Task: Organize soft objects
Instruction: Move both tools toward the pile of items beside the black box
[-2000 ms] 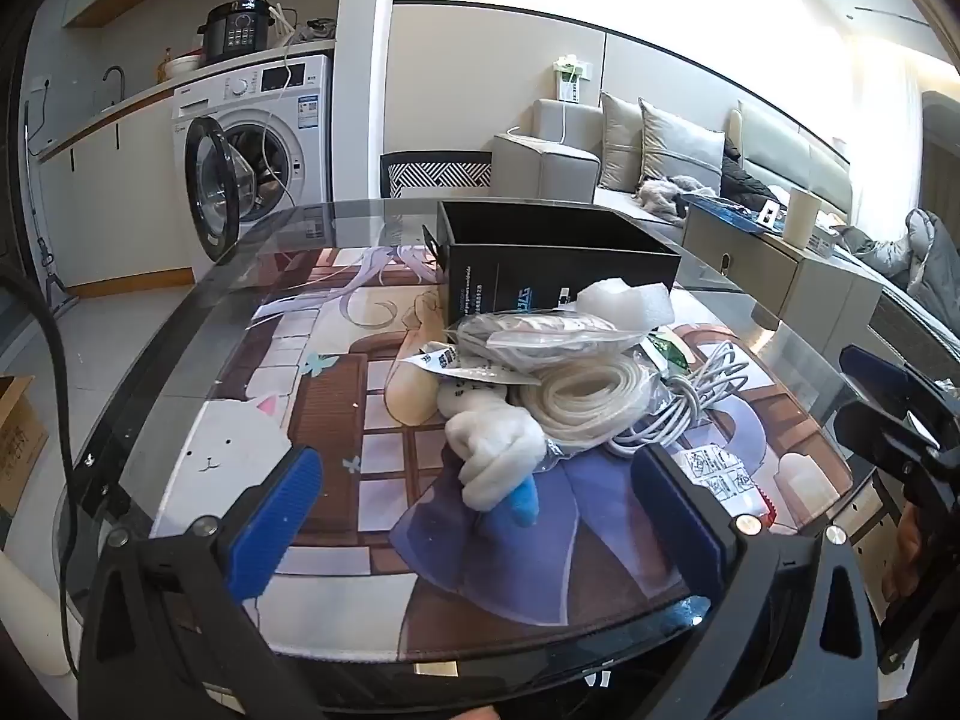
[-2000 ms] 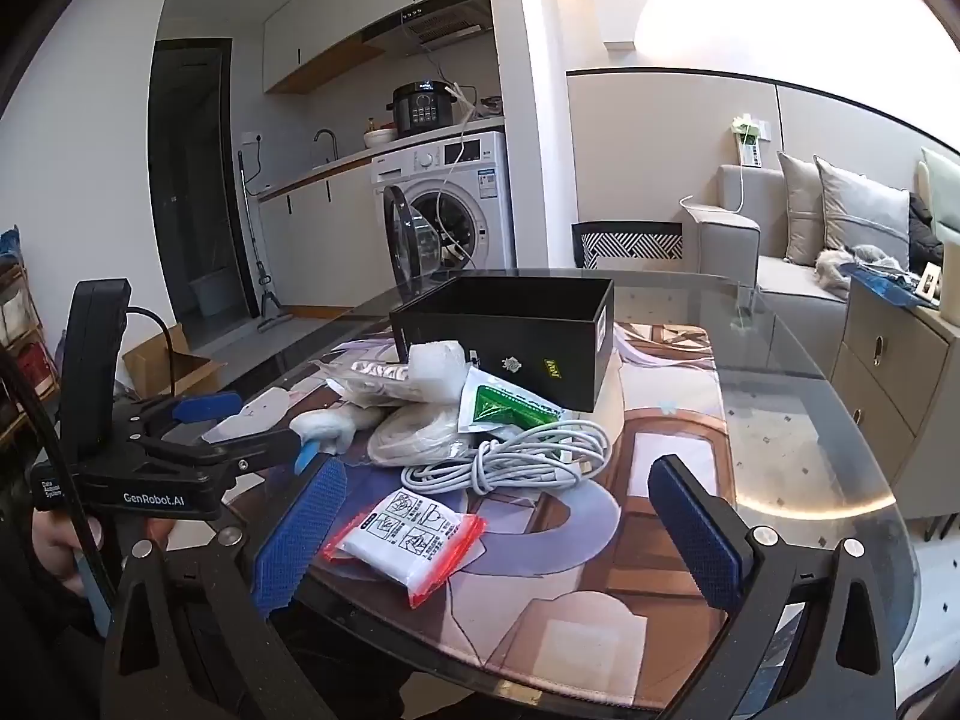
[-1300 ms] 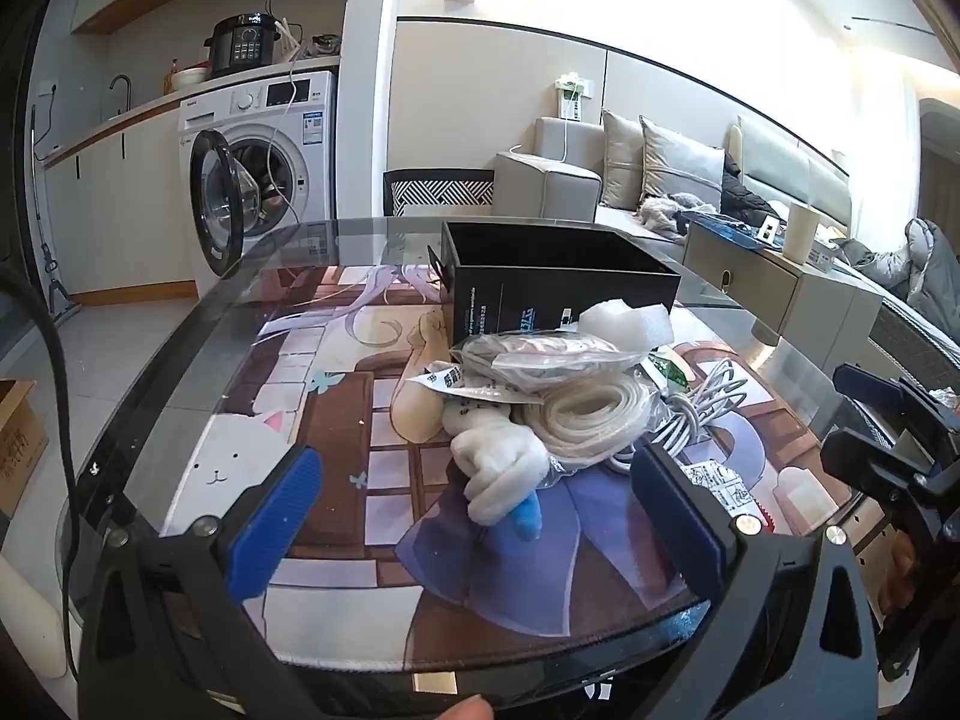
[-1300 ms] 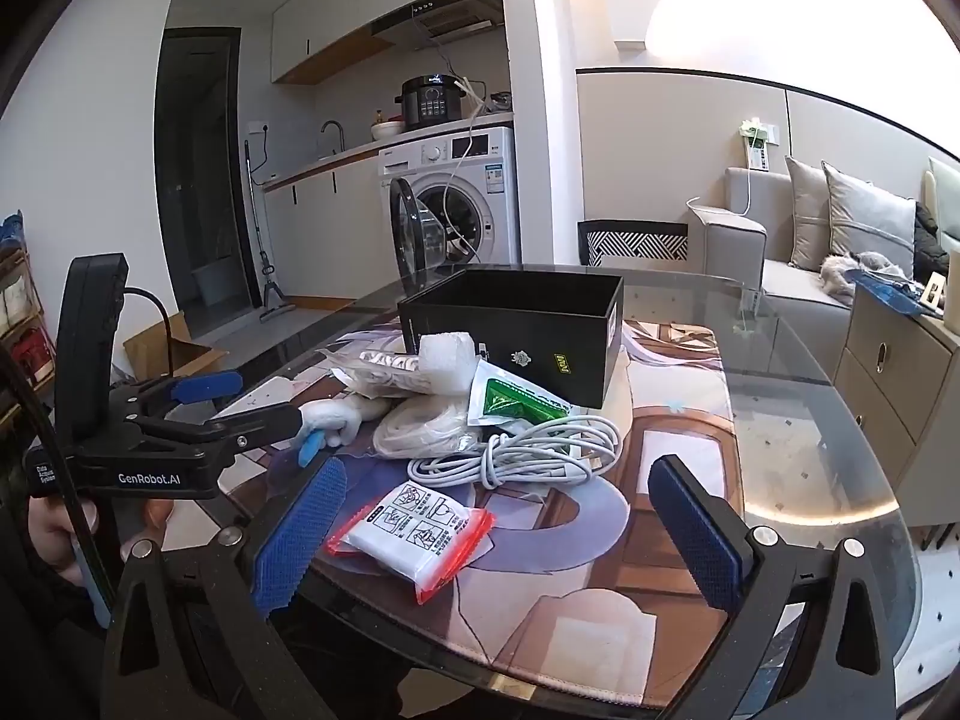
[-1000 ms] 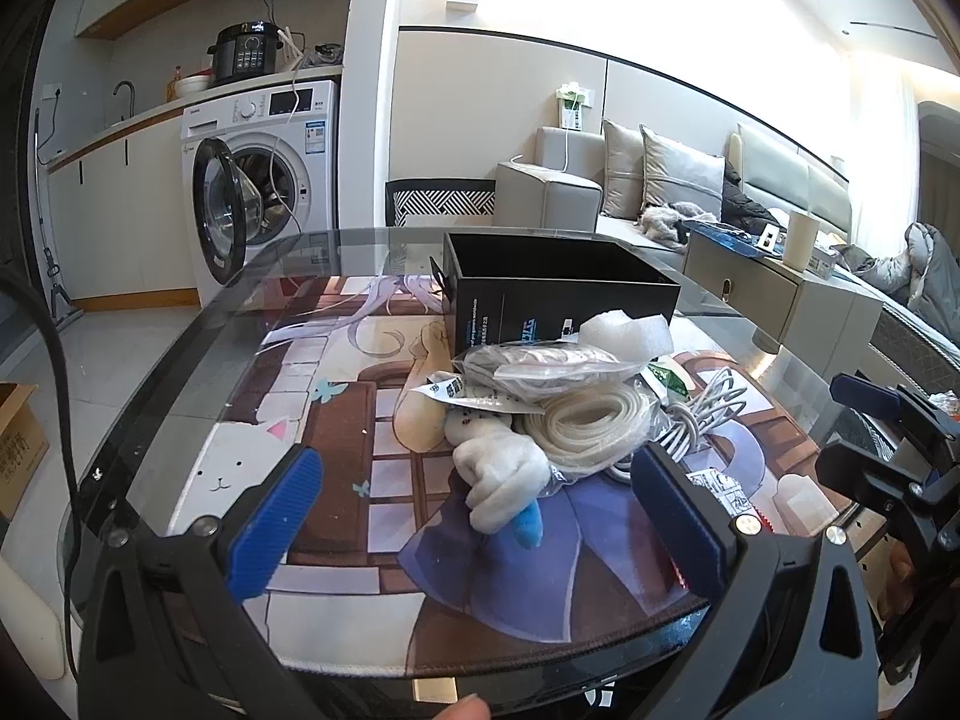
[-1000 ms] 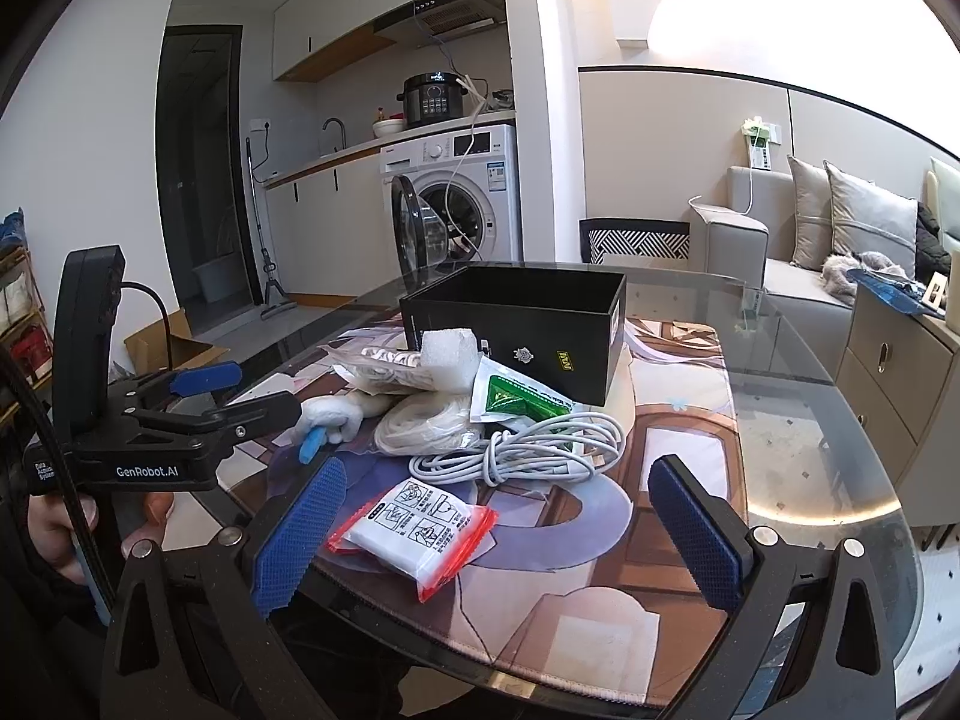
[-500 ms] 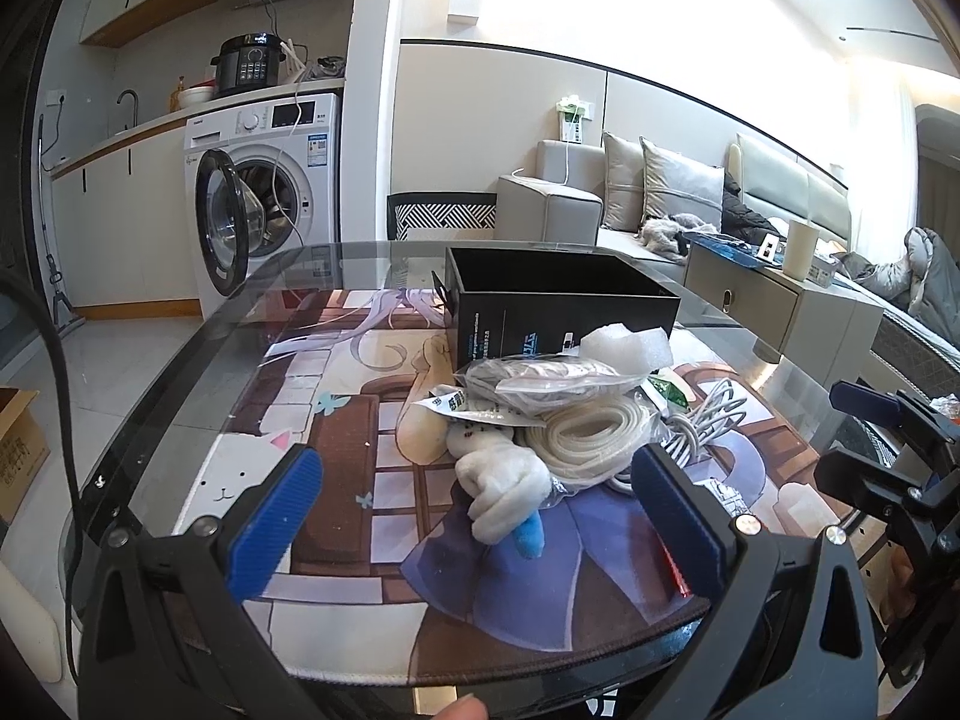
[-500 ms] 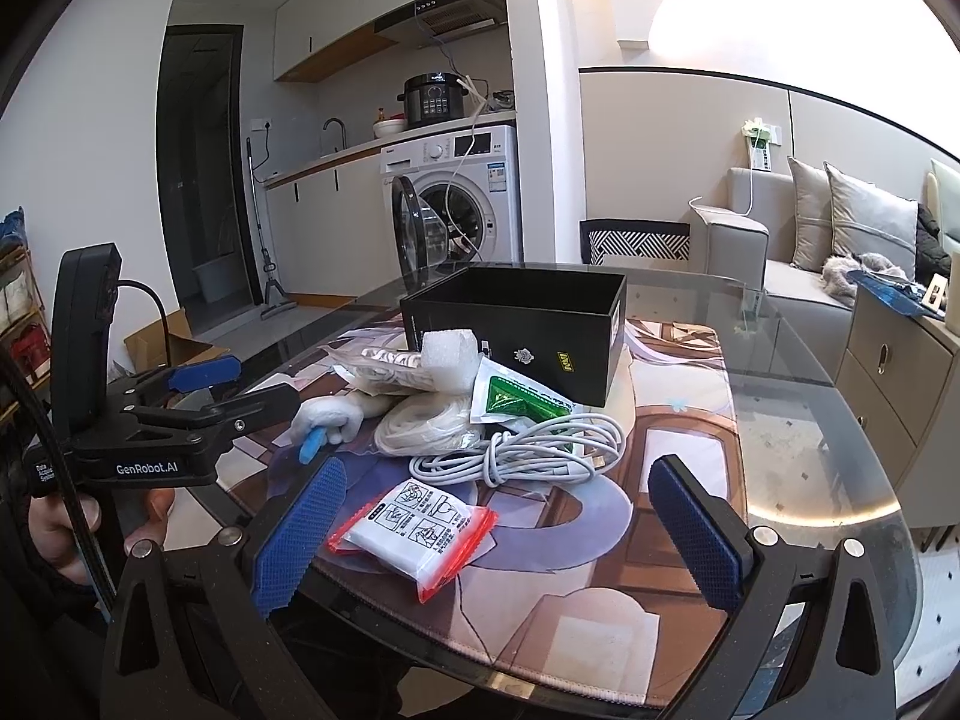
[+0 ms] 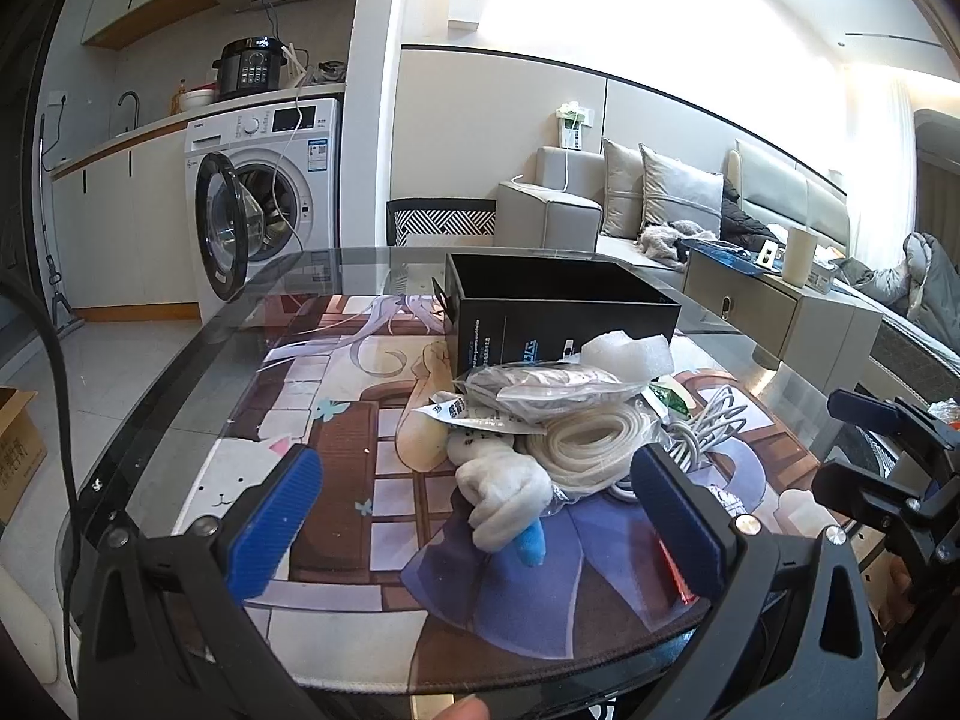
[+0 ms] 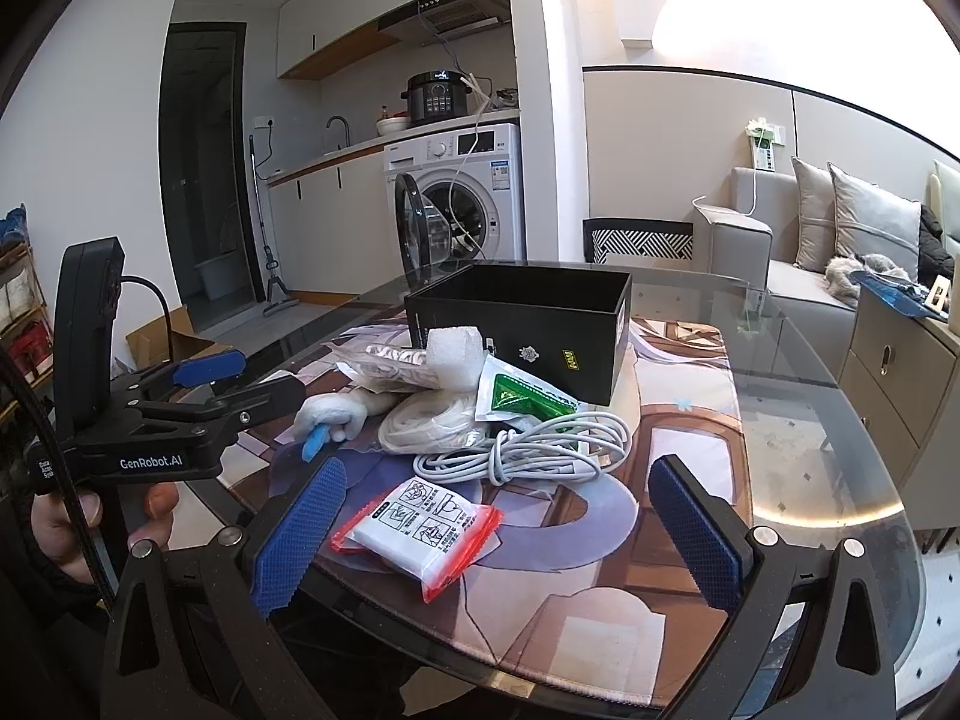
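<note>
A white plush toy, coiled cable and sealed packets lie heaped just in front of an open black box on the glass table. Near the heap, left gripper and right gripper gape wide, holding nothing.

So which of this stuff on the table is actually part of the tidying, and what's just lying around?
Part of the job:
white plush toy
coiled white cable
foam block
red-edged packet
green sachet
black box, probably where they go

Just lying about:
washing machine
sofa cushions
rice cooker
</note>
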`<state>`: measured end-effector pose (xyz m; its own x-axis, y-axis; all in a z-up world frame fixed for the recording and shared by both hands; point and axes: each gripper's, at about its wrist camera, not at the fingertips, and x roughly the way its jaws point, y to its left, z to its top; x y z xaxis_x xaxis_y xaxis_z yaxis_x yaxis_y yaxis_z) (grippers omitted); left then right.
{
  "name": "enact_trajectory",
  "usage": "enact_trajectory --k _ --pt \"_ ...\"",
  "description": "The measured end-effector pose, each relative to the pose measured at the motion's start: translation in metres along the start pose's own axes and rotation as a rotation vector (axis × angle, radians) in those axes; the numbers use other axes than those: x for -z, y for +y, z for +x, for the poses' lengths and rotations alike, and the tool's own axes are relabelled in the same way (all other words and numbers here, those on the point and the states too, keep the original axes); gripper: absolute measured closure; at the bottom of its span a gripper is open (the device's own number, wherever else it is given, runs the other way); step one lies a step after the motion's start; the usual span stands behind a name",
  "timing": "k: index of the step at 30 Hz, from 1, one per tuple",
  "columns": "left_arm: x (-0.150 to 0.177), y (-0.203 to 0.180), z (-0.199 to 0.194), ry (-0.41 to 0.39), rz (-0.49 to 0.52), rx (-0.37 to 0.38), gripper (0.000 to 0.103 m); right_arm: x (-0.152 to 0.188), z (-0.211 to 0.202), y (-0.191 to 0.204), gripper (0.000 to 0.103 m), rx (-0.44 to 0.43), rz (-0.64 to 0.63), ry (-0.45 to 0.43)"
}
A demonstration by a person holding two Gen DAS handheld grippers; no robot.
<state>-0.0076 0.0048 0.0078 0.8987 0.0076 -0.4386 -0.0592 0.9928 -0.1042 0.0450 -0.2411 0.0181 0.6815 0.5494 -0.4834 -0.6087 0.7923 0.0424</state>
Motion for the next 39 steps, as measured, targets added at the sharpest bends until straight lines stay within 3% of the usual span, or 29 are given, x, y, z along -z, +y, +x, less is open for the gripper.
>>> enact_trajectory --k 39 --pt "0.003 -0.004 0.011 -0.012 0.044 0.001 0.0 0.006 0.021 0.015 0.0 -0.018 -0.037 0.058"
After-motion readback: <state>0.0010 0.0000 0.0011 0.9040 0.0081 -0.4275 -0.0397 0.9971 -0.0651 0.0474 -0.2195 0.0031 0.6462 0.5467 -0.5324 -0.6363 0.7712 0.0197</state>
